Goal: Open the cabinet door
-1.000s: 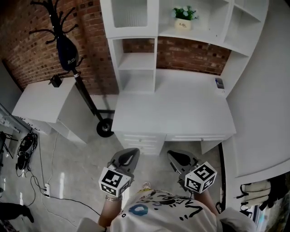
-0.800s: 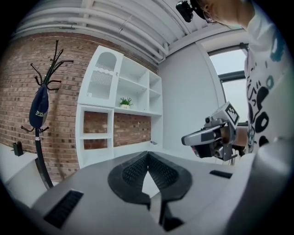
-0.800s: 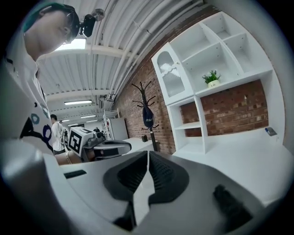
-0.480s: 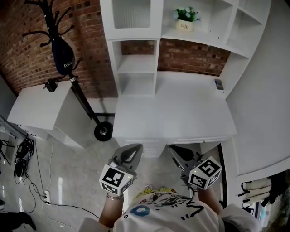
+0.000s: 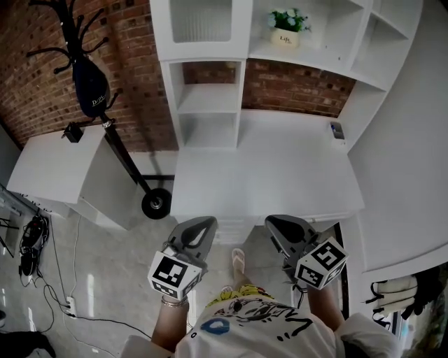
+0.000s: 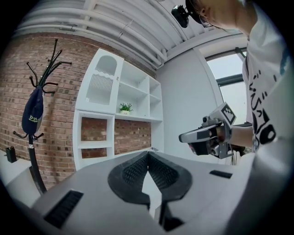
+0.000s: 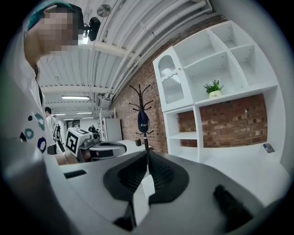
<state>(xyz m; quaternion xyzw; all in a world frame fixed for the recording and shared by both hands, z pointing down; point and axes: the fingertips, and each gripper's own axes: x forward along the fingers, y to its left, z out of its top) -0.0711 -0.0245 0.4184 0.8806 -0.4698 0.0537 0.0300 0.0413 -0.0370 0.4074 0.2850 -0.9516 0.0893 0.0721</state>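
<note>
cabinet door (image 5: 201, 19), the arched one with ribbed glass, sits closed at the top left corner of the white shelf unit (image 5: 210, 105), which stands along the back edge of the desk (image 5: 280, 175). a small potted plant (image 5: 285, 29) is on the open shelf just to the door's right. both claws hang just off the desk's front edge, well apart from the door: the left gripper (image 5: 204, 225) has its jaws pressed together on nothing, and the right gripper (image 5: 275, 222) beside it is likewise closed and empty.
</note>
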